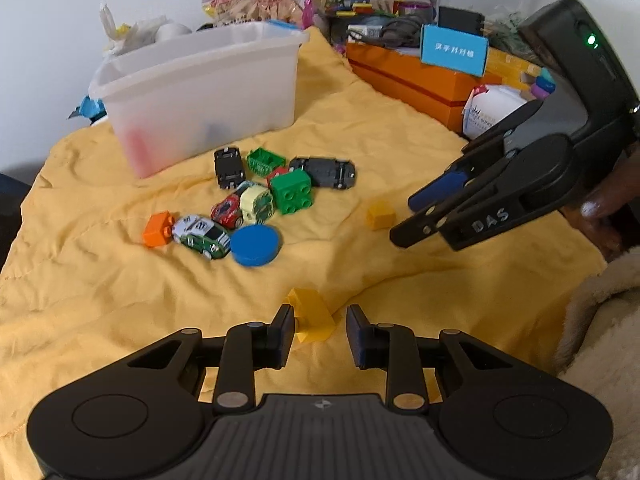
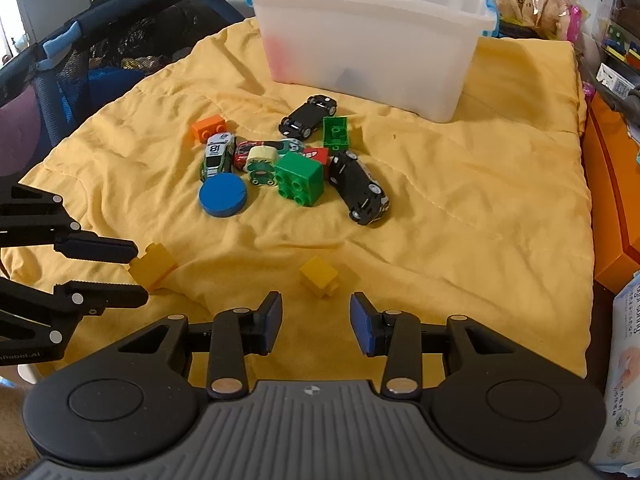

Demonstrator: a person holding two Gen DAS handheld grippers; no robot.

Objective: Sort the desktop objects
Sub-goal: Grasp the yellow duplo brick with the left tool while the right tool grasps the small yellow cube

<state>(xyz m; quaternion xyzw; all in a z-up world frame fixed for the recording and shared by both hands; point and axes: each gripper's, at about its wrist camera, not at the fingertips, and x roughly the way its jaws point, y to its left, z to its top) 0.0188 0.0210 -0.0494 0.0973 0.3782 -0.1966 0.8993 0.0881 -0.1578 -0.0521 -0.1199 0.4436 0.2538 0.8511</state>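
Note:
A pile of toys lies on a yellow cloth (image 1: 120, 300): a blue disc (image 1: 256, 245), a green brick (image 1: 292, 191), an orange brick (image 1: 158, 229), several toy cars (image 1: 202, 236) and a black car (image 2: 358, 192). My left gripper (image 1: 320, 336) is open, its fingers on either side of a yellow brick (image 1: 312, 316); it also shows in the right wrist view (image 2: 138, 272) beside that brick (image 2: 154, 266). My right gripper (image 2: 316, 320) is open, just short of a second yellow brick (image 2: 320, 276), and shows in the left wrist view (image 1: 416, 216) beside it (image 1: 380, 214).
A translucent white bin (image 1: 200, 92) stands behind the pile, with red and dark items dimly visible inside. An orange box (image 1: 412, 80) and clutter fill the back right. A dark mesh playpen (image 2: 100, 40) stands left of the cloth. A wipes pack (image 2: 624, 360) lies at the right edge.

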